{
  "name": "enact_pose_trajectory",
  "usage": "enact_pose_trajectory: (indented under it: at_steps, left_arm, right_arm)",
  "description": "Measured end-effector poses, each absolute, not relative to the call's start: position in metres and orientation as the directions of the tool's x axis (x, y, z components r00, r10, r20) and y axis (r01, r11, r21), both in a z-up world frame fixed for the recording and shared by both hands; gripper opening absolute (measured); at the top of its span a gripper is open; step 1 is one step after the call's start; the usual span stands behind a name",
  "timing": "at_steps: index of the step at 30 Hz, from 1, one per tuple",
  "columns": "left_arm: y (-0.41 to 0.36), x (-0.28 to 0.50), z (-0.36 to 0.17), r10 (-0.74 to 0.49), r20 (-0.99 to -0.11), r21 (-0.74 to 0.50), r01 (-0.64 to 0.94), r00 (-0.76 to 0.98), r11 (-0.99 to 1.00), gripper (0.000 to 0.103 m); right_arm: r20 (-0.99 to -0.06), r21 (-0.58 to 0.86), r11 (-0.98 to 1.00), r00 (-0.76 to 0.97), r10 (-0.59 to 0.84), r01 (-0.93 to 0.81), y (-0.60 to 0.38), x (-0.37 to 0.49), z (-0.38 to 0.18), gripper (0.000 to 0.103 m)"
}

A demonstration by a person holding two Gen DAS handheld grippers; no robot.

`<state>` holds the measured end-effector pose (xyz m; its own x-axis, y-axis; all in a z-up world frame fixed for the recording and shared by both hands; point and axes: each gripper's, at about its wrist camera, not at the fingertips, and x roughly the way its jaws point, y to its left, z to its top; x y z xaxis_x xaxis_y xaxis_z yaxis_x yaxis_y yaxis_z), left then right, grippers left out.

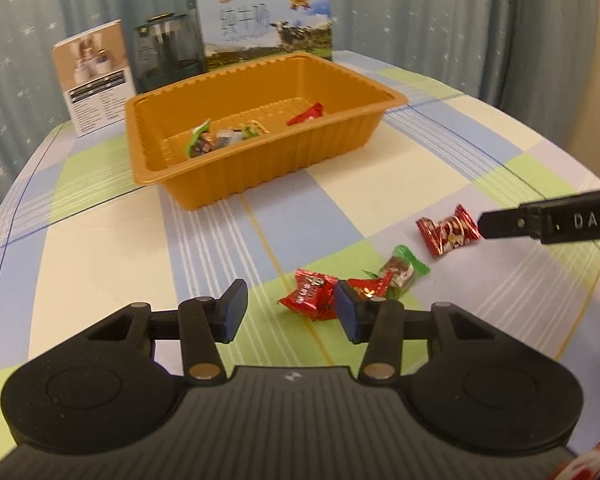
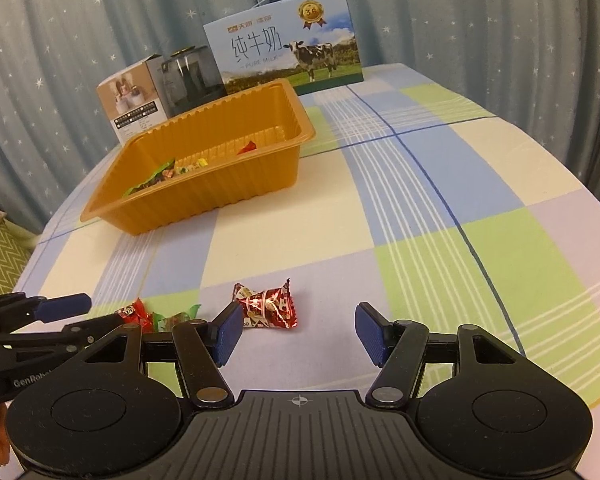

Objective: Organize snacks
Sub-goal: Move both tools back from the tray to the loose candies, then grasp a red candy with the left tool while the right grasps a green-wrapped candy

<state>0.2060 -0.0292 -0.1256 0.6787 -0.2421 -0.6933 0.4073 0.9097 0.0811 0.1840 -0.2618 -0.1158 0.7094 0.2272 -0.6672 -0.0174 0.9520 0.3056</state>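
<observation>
Red-foil candy [image 2: 266, 306]: we see it on the checked tablecloth [image 2: 440, 184], long axis running left-right, twisted ends sideways.
Right gripper [image 2: 296, 334]: wide apart, empty — candy just beyond its left pad.
Left gripper [image 1: 288, 312]: wide apart, empty, by three wrapped candies [image 1: 356, 288].
Orange tray [image 1: 236, 184]: our left view shows its contents better.

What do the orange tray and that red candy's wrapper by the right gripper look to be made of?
Orange tray: likely thin moulded plastic, semi-gloss; the ribbed walls and rolled rim suggest it.
Red candy: its wrapper looks like metallised foil film, going by the crinkles, bright glints and serrated ends.
</observation>
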Motion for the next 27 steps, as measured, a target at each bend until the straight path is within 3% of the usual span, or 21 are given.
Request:
enact_pose_trajectory:
  at_steps: [12, 22, 27]
  left_arm:
    - [-0.036, 0.219, -0.138, -0.238, -0.716, 0.075, 0.411, 0.657, 0.909, 0.034]
    - [-0.032, 0.225, -0.138, -0.247, -0.713, 0.028, 0.379, 0.656, 0.925, 0.017]
    - [-0.019, 0.224, -0.132, -0.231, -0.712, -0.009, 0.321, 0.663, 0.947, 0.017]
  right_arm:
    - [-0.670, 0.313, 0.950, 0.707, 0.226, -0.007, -0.262, 0.188, -0.117, 0.062]
    - [-0.670, 0.307, 0.952, 0.705, 0.231, -0.021, -0.256, 0.189, -0.118, 0.062]
    - [-0.655, 0.277, 0.956, 0.709, 0.259, -0.093, -0.243, 0.187, -0.115, 0.062]
